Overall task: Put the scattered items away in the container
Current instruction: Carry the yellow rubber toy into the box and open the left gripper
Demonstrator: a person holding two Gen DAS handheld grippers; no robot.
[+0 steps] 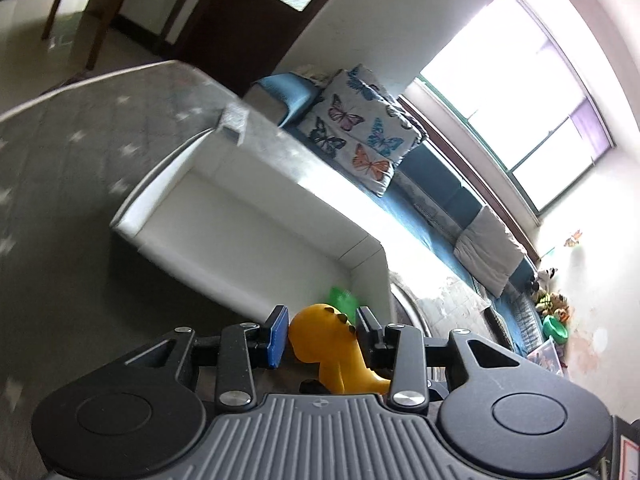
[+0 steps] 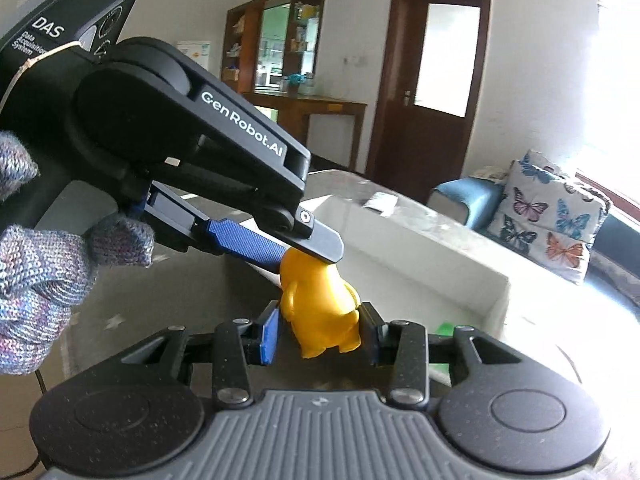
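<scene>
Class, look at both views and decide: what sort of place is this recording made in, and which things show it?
Most likely a home living room: a blue sofa with a butterfly cushion, a wooden door, and soft toys heaped by the window.

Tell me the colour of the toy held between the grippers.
Yellow: the dinosaur toy shows best in the right wrist view.

Yellow toy dinosaur (image 2: 320,304) between blue pads (image 2: 269,334); white container (image 1: 256,216) ahead on grey speckled tabletop (image 1: 60,184); green item (image 1: 342,299) inside.
</scene>
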